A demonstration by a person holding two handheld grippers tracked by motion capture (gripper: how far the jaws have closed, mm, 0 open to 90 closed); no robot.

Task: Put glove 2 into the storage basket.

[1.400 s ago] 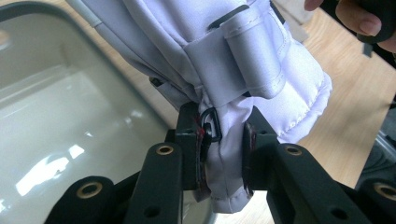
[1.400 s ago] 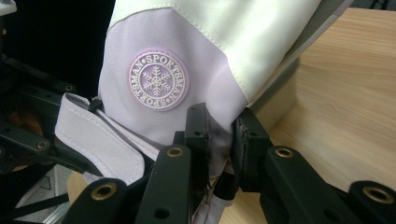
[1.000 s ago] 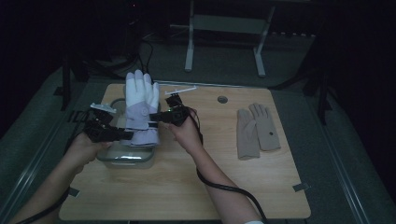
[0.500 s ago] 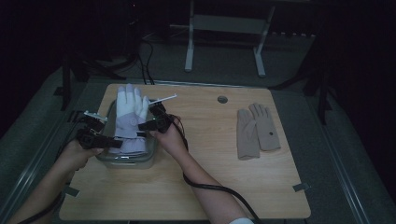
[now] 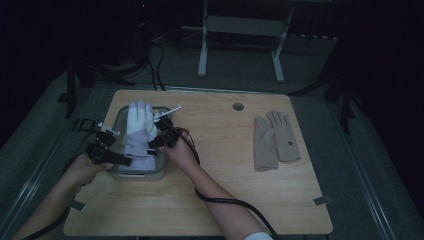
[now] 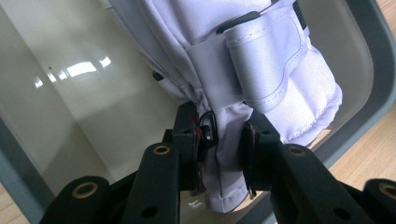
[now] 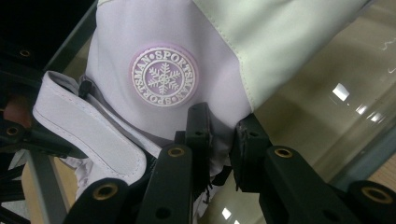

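A second ago both hands held the white ski glove (image 5: 140,132) up above the grey tub (image 5: 161,165), its fingers standing clear over the far rim; since then the hands have come down and toward the left edge of the table (image 5: 210,200), and the glove now lies low inside the tub, fingers pointing to the far end and the cuff toward the person. The left gripper (image 5: 126,161) pinches the cuff from the left: in the left gripper view its jaws clamp a fold of the cuff fabric (image 6: 224,154) beside a small metal ring, though they have just been easing open a little. The right gripper (image 5: 152,142) is clenched on the glove's other edge, and in the right gripper view its jaws bite the cloth just below a round snowflake badge (image 7: 163,75). The pair of beige gloves (image 5: 272,140) lies flat well apart on the right of the table, where it was before.
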